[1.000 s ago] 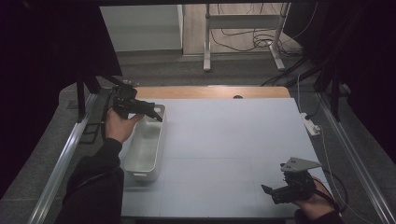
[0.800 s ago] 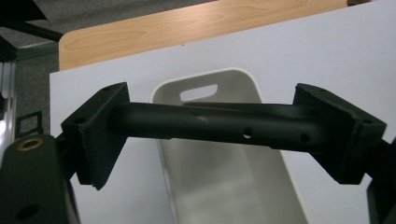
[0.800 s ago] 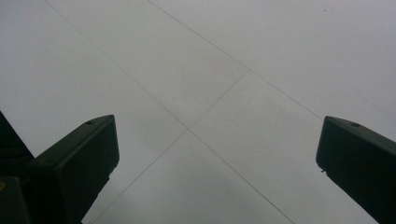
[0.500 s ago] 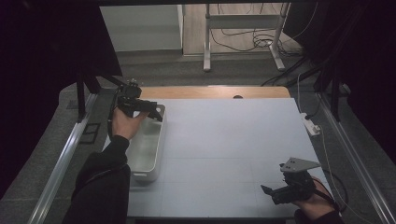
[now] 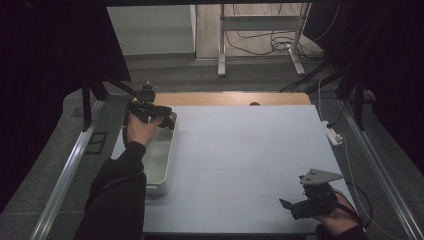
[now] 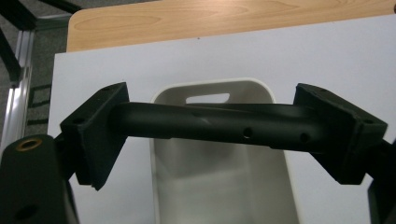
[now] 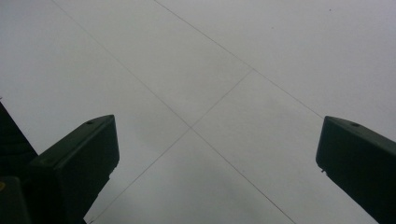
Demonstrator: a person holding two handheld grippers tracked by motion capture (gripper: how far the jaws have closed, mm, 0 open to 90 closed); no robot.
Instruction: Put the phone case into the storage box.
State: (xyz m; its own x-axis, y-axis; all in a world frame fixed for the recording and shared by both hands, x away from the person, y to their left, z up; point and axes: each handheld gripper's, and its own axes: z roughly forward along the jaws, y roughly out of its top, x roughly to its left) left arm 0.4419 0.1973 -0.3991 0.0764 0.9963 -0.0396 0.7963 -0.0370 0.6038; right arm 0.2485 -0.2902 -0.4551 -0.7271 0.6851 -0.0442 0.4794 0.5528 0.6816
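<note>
One white bin (image 5: 159, 155) at the counter (image 5: 250, 150) left edge; one black tube (image 6: 215, 123) clamped by left gripper (image 5: 150, 111) fingers above it. Right gripper (image 5: 300, 207) fingers wide over bare counter.

Dim, soft light is cast on the pale grey rectangular table (image 5: 250, 150); beyond its edges, surroundings are lost in darkness.

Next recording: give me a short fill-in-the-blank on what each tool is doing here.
1. The left tool is shut on a black ____.
2. That piece is held above the white ____.
3. The right tool has its jaws ____, with nothing between them.
4. The wooden tabletop shows at the ____ edge of the white mat.

Missing words: tube; bin; open; far
</note>
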